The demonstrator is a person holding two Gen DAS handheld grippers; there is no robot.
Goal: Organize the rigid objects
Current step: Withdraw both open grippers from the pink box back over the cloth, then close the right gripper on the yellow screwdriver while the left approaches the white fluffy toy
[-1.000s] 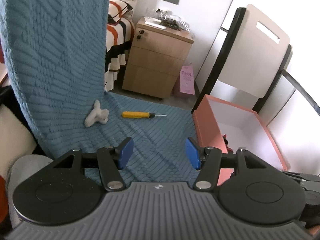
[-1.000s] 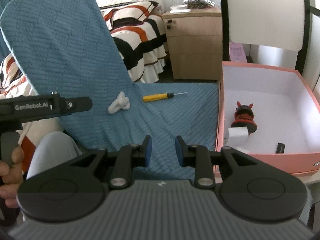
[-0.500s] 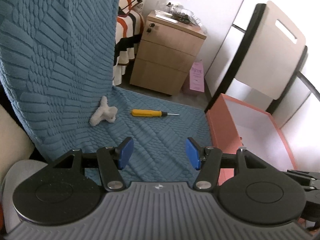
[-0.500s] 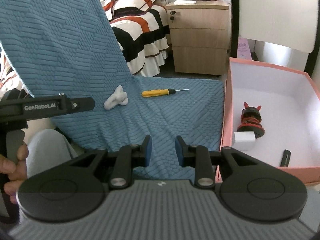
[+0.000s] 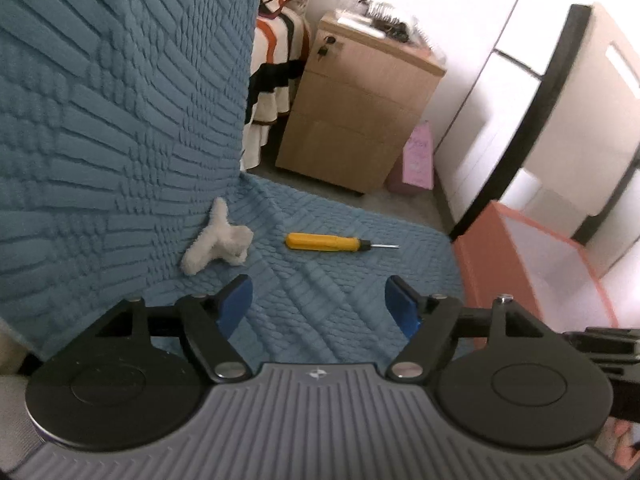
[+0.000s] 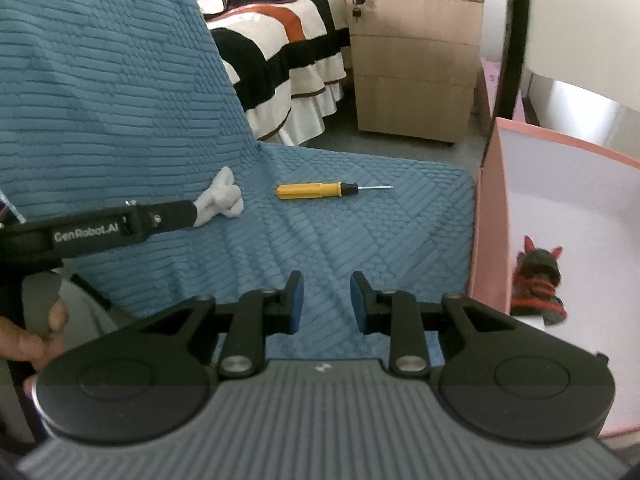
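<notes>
A yellow-handled screwdriver lies flat on the seat of a chair draped in a blue textured cover, its thin metal tip pointing toward a pink box that stands just past the seat's edge. Beside the handle end, at the fold where seat meets backrest, sits a small white clip-like object, apart from the tool. The left gripper hovers above the seat in front of both items, its blue-padded jaws spreading apart with only the cover showing between them. The right gripper hangs over the seat's front part, jaws drawn fairly near each other yet with a plain gap and nothing grasped. In the right wrist view, the left tool's black arm crosses in front of the white object, and a hand grips its handle at the frame's left edge. Inside the pink box, a red and black figurine stands on the white floor near the wall. Beyond the chair are a wooden drawer cabinet and a bed with a striped cover.
</notes>
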